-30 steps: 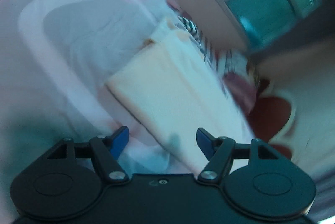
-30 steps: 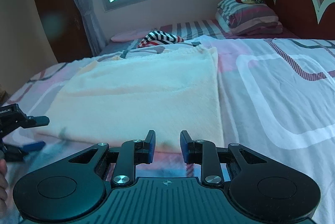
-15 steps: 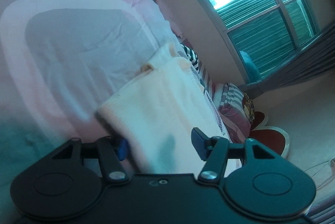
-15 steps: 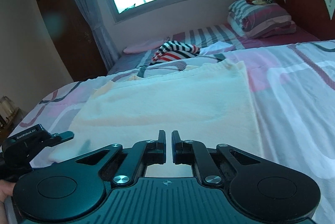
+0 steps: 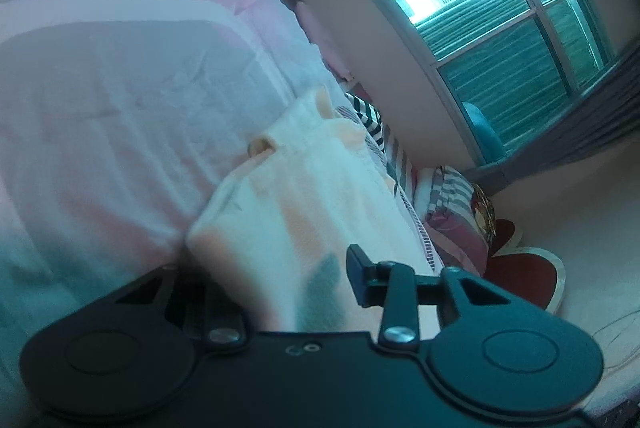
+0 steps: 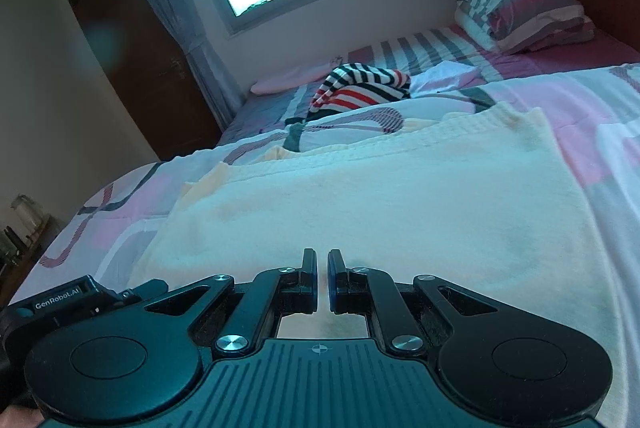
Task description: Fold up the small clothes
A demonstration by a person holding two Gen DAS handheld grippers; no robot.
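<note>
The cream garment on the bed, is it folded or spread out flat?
Folded at least once: the cream garment lies as a neat rectangle on the bedspread, with a doubled layer showing at its left edge. How many folds, cannot tell.

The left gripper (image 5: 280,280) is matte black plastic: two round disc housings with recessed circles, triangular cut-outs in the linkage arms, silver pivot screws, and a small embossed mark at centre. The right gripper (image 6: 322,278) matches in build, with a ribbed central plate bearing a crosshair mark and blue pads (image 6: 331,282) inside the fingers. White "GenRobot.AI" lettering appears on the left unit's side.
</note>
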